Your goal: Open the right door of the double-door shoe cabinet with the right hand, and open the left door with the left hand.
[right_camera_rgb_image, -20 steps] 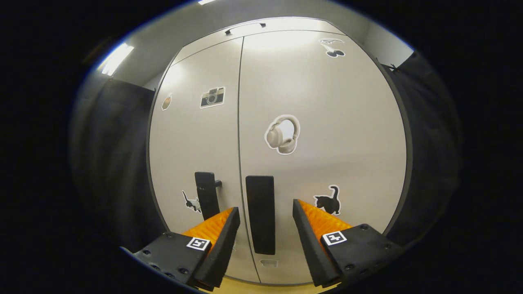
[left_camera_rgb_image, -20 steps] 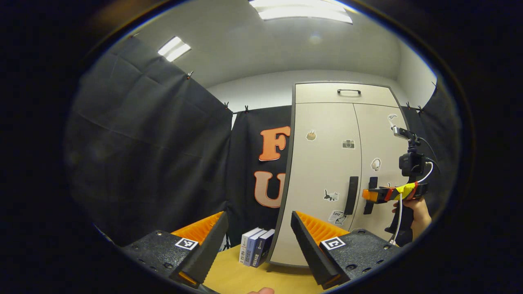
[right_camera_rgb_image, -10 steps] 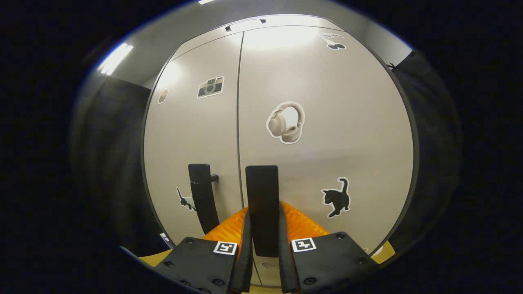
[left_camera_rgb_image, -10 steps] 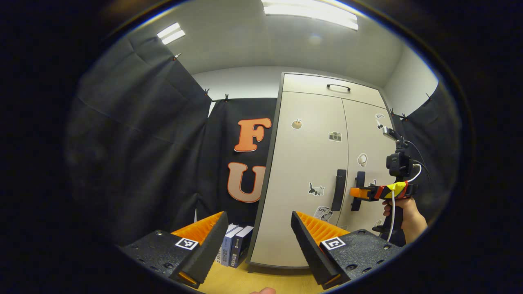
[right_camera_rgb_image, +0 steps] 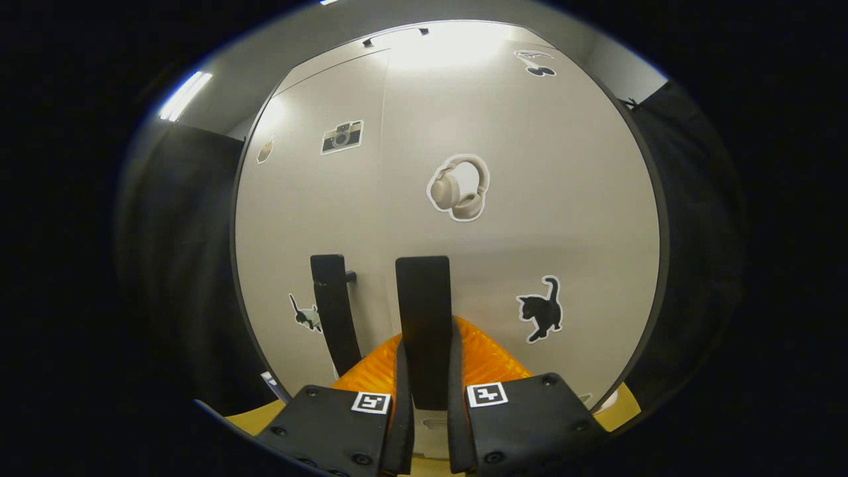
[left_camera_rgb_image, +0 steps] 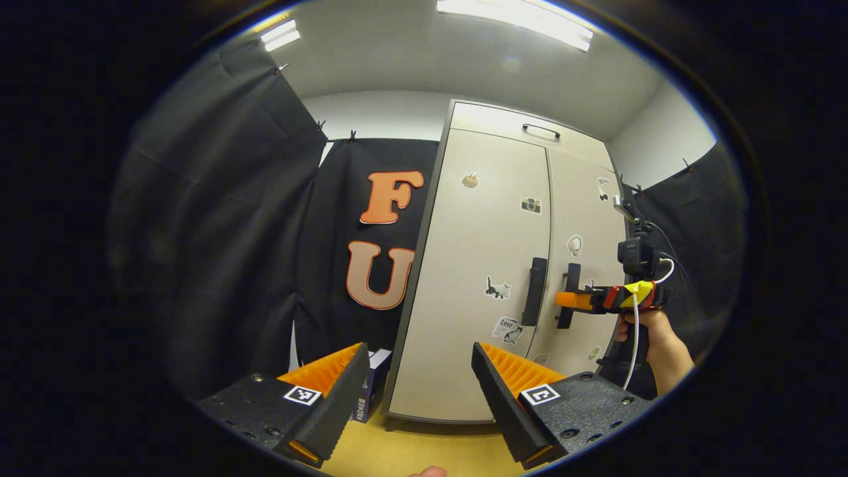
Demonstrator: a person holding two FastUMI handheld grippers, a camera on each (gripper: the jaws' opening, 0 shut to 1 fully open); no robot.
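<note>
Right hand-held gripper (right_camera_rgb_image: pixel 424 397) clamped on right door handle (right_camera_rgb_image: pixel 424 311); left hand-held gripper (left_camera_rgb_image: pixel 417 397) wide, books (left_camera_rgb_image: pixel 370 391) beside cabinet (left_camera_rgb_image: pixel 464 298).

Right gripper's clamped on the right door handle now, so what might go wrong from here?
1. The right gripper pinches only the lower part of the right handle; a pull off-line with the door's swing could slip the fingers off.
2. The two handles sit close together, so the left gripper, open and far back, may bump the right one when reaching for the left handle.
3. The books stand beside the cabinet; the left door might hit them.
</note>
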